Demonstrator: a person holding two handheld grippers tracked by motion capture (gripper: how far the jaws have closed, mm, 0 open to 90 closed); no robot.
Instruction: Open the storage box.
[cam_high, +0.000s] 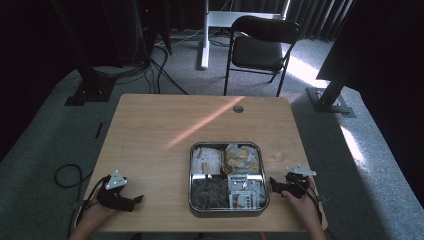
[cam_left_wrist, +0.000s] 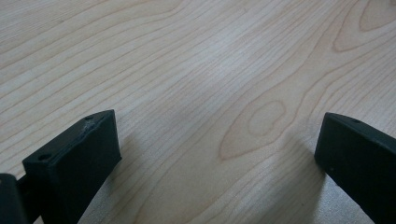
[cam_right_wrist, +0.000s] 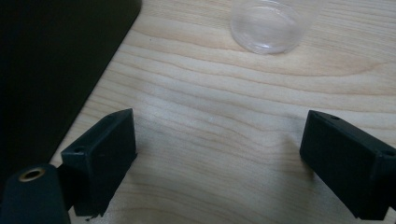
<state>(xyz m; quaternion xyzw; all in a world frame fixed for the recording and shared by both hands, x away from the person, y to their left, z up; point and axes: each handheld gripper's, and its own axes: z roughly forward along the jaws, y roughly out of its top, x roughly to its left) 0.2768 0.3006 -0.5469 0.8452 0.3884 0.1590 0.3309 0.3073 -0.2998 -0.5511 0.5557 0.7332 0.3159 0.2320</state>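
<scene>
the table (cam_high: 165, 125) is a pale wood top with wavy grain and oval knots, seen close in both gripper views. a slanting streak of light crosses it, and a small round hole (cam_high: 238, 108) sits near its far edge.

the left gripper (cam_high: 135, 200) rests near the table's near left corner, well apart from the tray; its jaws stand wide apart over bare wood, holding nothing. the right gripper (cam_high: 273, 184) lies just beside the tray's right wall, jaws likewise spread wide and empty.

the tray (cam_high: 191, 172), a metal one with four compartments, stands at the near middle of the table, to the right of centre. it holds mixed small things: pale packets at far left, something yellow at far right, dark tangled stuff at near left, white packets at near right. a clear cup (cam_right_wrist: 270, 24) stands on the wood just beyond the right gripper, near the tray's right side.

beyond the table a black folding chair (cam_high: 260, 47) stands on grey carpet (cam_high: 45, 135). dark curtains and black stand legs ring the room, cables trail on the floor, and a sunlit patch falls at right.
</scene>
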